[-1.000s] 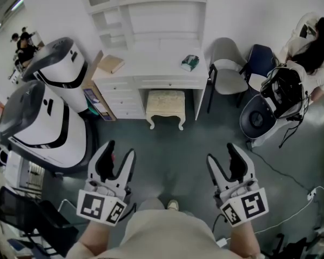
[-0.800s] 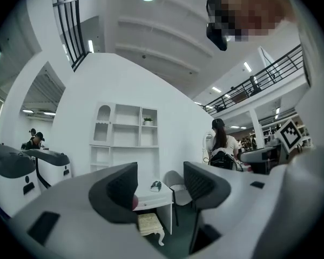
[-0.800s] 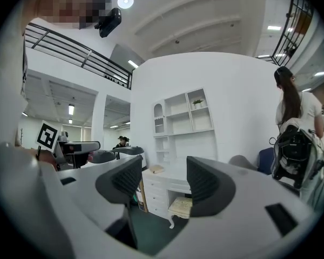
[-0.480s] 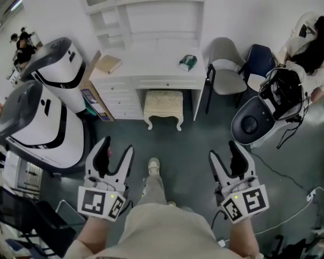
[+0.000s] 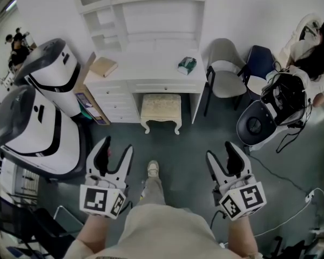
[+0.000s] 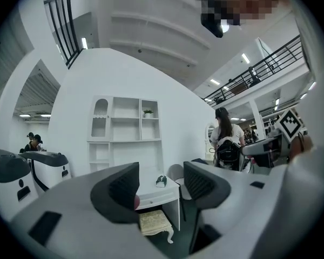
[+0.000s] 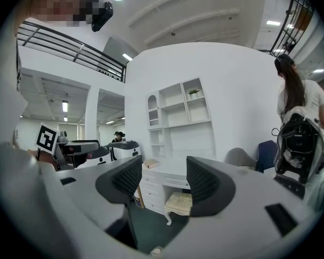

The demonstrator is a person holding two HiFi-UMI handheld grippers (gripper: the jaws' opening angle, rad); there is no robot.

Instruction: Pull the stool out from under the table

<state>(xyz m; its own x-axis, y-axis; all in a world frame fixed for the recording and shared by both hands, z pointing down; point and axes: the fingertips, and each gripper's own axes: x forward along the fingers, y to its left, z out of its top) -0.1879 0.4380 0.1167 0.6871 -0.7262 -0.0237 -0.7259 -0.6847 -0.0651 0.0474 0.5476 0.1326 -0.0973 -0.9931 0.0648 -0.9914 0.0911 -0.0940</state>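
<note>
Stepped closer since the earlier frame: one shoe [image 5: 153, 169] now leads toward the table [image 5: 151, 72], and both grippers have come forward with it. Both pairs of jaws have just been opening; nothing sits between either pair.

Stool [image 5: 161, 111]: cushioned, pale, curved legs. Tucked in the knee gap under the table, right of the drawers [image 5: 114, 102], front edge of the seat poking out past the table's front. Untouched.

Left gripper [image 5: 116, 147] and right gripper [image 5: 221, 151]: level, side by side, well short of the table, one to each side of the stool's line. Jaws apart, empty. Likely carried this way so each can take one end of the seat and draw it out straight.

On the table: book [image 5: 103, 66] toward the left end, small green box [image 5: 187, 65] toward the right end. Left of the table, two large white-and-black machines [image 5: 35, 128]. Right of the table, a grey chair [image 5: 227, 74].

Writing: none legible. Box print too small. Only black-and-white square markers [image 5: 96, 199] on the grippers' cubes.
</note>
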